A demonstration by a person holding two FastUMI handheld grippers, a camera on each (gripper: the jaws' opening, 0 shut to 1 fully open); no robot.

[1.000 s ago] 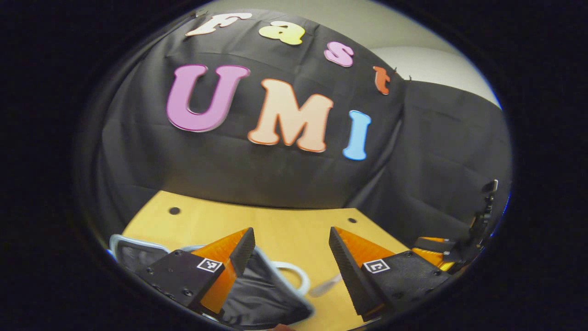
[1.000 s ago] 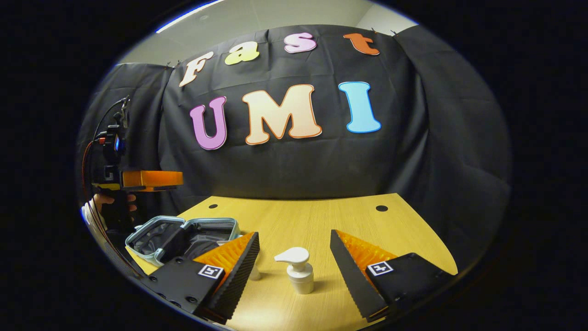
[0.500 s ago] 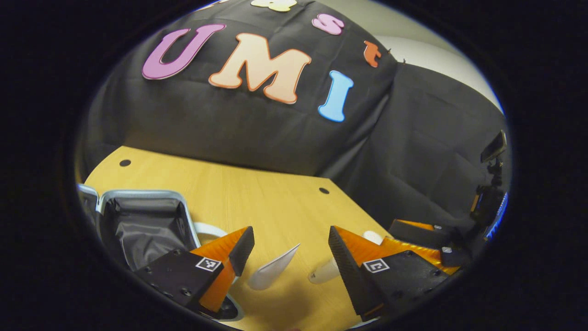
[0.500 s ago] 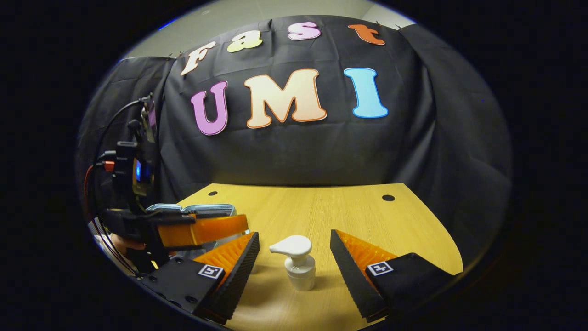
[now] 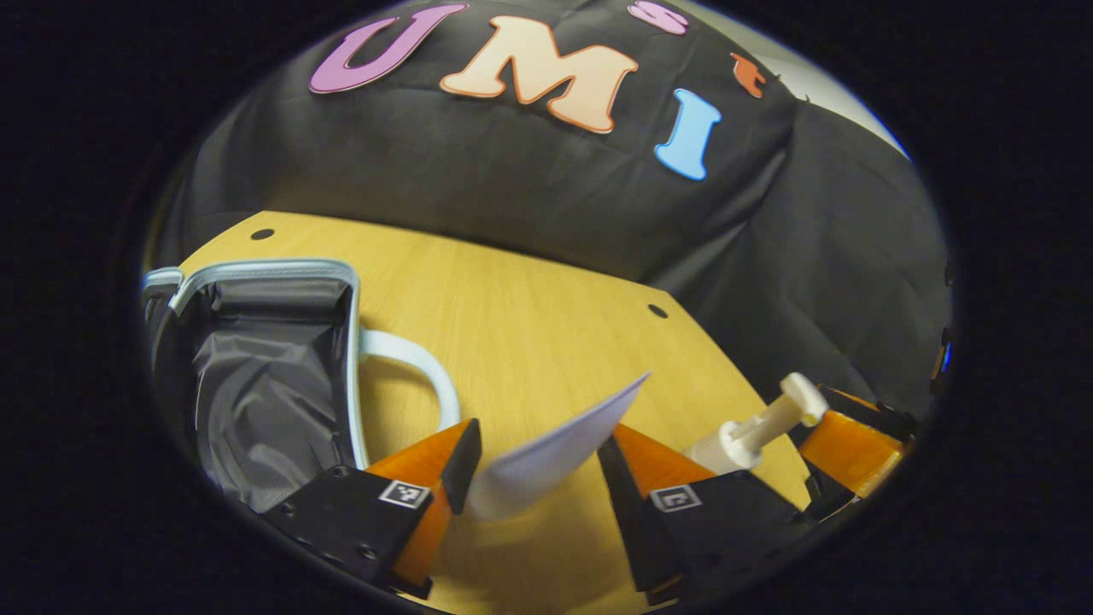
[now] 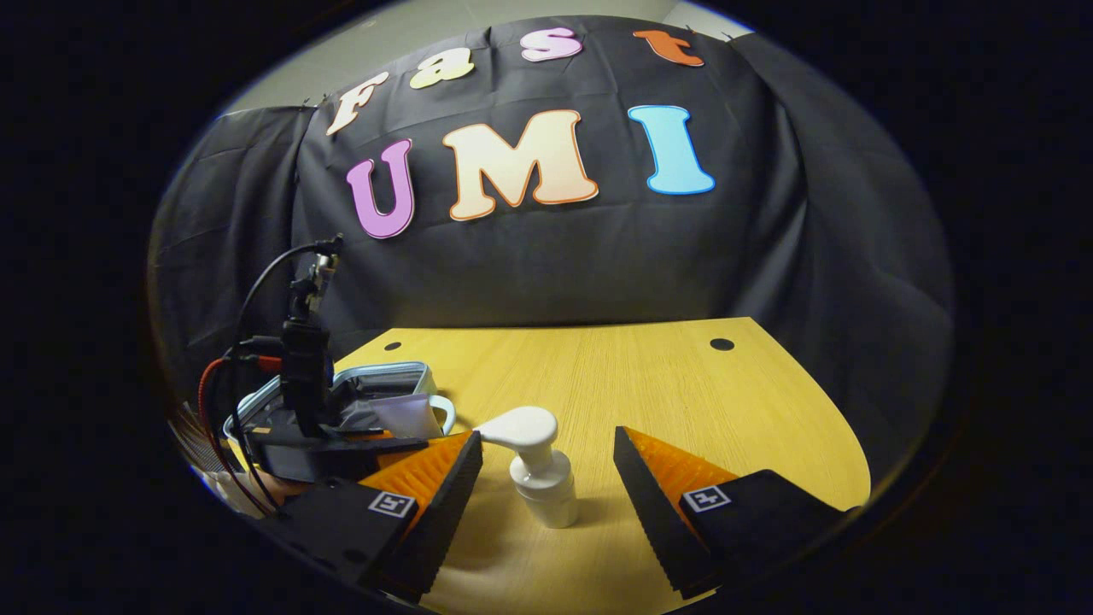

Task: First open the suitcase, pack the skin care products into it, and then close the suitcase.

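The open suitcase (image 5: 256, 384), pale blue rim and dark lining, lies at the table's left; it also sits behind the left gripper (image 6: 376, 384). A white tube (image 5: 546, 448) slants between my left gripper's (image 5: 538, 448) fingers, and both fingers touch its sides. That gripper (image 6: 341, 444) is low by the suitcase with the tube (image 6: 408, 416) sticking out of it. A white pump bottle (image 6: 542, 483) stands upright on the table between the spread fingers of my right gripper (image 6: 546, 437), untouched. The same bottle (image 5: 751, 431) appears just right of the tube, beside the right gripper's orange finger (image 5: 845, 440).
The wooden table (image 6: 649, 384) stretches bare toward the black cloth wall, with small round holes (image 6: 721, 344) near its back edge. The suitcase's white handle (image 5: 410, 367) loops out toward the tube. Cables (image 6: 256, 299) rise from the left gripper.
My left gripper has tipped down and moved in until the tube sits between its fingers, which have narrowed onto it. The right gripper has edged slightly closer to the pump bottle.
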